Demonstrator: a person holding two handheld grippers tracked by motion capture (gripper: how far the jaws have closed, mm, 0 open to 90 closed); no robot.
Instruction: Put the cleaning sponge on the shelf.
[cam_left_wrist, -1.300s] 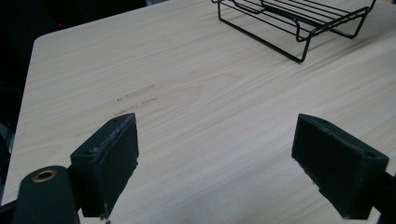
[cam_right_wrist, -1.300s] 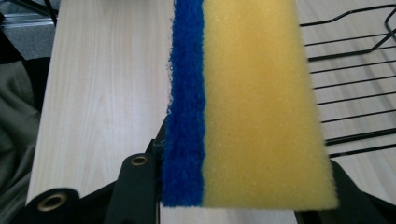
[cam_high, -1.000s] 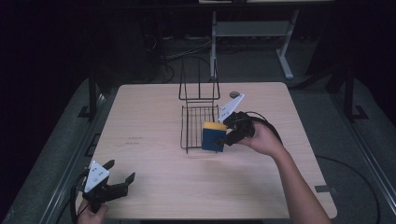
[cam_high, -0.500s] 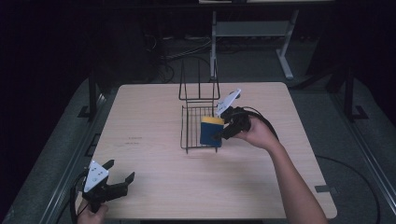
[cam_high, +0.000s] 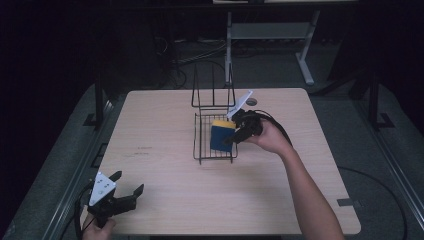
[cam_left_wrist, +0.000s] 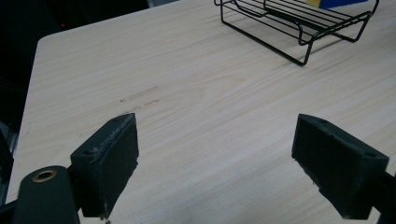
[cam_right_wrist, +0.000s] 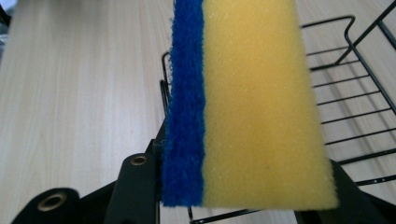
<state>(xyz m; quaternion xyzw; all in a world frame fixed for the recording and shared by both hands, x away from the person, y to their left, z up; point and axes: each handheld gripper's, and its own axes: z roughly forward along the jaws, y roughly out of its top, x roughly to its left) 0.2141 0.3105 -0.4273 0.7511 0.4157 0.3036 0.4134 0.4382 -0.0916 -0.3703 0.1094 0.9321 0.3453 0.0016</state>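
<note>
Sponge (cam_high: 220, 136) has shifted left and lower over the wire rack (cam_high: 202, 145), pinched in your right gripper (cam_high: 235, 136); release looks close. Left gripper (cam_high: 127, 192) waits near-left on the counter (cam_high: 165, 115), jaws spread.

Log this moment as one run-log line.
right gripper: shut on sponge | sponge: over wire rack | left gripper: open, idle at near table edge
</note>
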